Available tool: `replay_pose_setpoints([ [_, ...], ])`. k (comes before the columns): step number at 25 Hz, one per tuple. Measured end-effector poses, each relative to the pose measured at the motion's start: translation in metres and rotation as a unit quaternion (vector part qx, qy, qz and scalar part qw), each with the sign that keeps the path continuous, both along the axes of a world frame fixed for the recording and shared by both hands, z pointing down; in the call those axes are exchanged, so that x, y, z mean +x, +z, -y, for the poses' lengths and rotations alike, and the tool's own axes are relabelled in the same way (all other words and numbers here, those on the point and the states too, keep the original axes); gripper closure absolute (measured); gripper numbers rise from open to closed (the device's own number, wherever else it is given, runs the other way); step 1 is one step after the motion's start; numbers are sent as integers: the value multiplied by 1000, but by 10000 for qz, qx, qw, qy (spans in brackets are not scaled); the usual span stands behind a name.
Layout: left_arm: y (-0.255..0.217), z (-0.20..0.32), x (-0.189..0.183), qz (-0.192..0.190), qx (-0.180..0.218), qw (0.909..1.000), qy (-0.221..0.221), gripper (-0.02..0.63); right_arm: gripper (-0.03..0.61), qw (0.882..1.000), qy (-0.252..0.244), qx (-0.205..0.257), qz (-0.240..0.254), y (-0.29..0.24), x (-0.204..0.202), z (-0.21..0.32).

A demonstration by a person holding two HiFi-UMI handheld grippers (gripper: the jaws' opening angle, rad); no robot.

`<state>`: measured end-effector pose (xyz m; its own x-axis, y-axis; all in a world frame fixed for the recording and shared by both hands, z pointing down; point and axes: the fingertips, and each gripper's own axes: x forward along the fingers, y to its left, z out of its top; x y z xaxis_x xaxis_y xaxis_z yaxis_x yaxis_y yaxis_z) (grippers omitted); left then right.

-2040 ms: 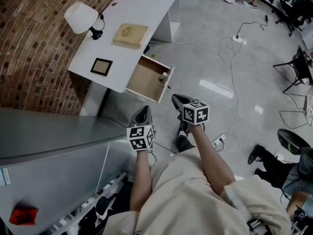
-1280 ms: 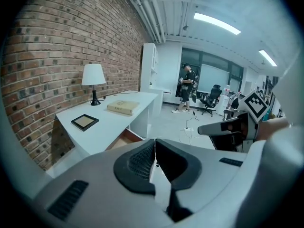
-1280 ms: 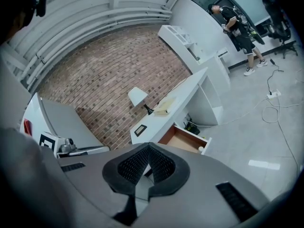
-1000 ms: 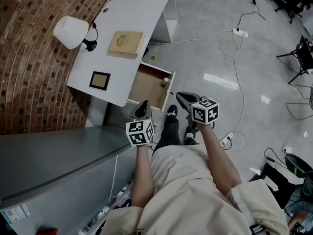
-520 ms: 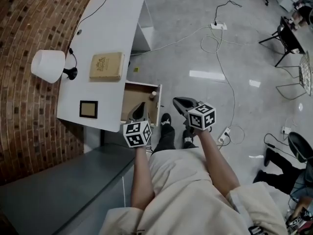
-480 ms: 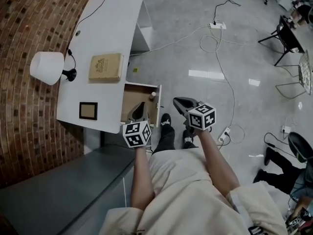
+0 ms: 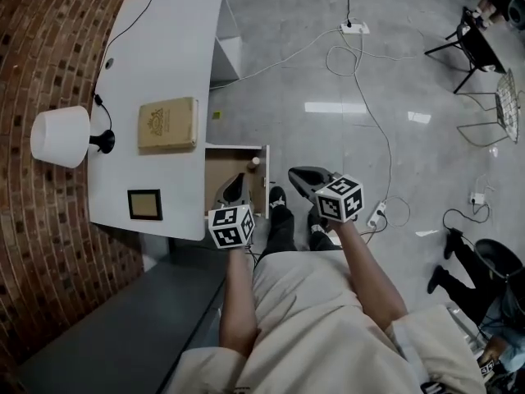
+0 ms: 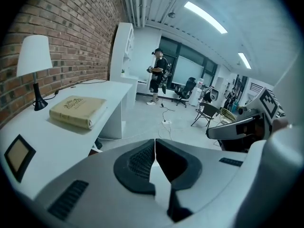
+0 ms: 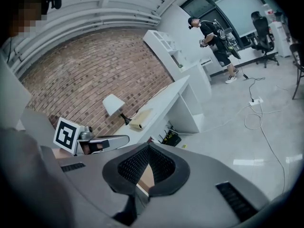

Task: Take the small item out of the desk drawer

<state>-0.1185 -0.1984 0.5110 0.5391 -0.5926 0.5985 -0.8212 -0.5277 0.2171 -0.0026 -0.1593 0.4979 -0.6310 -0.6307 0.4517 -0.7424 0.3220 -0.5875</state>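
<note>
The white desk [image 7: 156, 64] has its wooden drawer [image 7: 220, 164] pulled open. A small pale round item [image 7: 255, 161] lies inside it, by the front panel. My left gripper [image 7: 239, 177] is shut and empty, and its tip hangs over the drawer's near edge. In the left gripper view that gripper [image 8: 155, 141] points past the desk's edge, jaws together. My right gripper [image 7: 293, 173] is also shut and empty, hovering over the floor just right of the drawer front. In the right gripper view its tips [image 9: 148, 146] meet, with wood colour showing behind them.
On the desk stand a white lamp [image 7: 59, 135], a tan book [image 7: 167, 123] and a small dark-framed square [image 7: 144, 204]. A grey counter [image 7: 123, 335] lies below the desk. Cables [image 7: 361, 72] and a power strip [image 7: 377, 214] trail over the floor. A person [image 8: 159, 72] stands far off.
The head view has swung so the desk stands more upright in it and nearer. Both grippers have drawn closer to the open drawer, the left tip now over its edge. Both stay shut.
</note>
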Motion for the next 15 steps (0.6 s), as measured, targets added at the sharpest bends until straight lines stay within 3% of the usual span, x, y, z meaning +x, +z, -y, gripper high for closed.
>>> replay_pose_setpoints([
  [8,42,14,-5,137,-289,9984,468,594,554,9991,-212,-338,-170,24,-9,6],
  [15,66,20,-15,182,-570,9955,729,594,554,9992,-150,-375,73,32,-29,35],
])
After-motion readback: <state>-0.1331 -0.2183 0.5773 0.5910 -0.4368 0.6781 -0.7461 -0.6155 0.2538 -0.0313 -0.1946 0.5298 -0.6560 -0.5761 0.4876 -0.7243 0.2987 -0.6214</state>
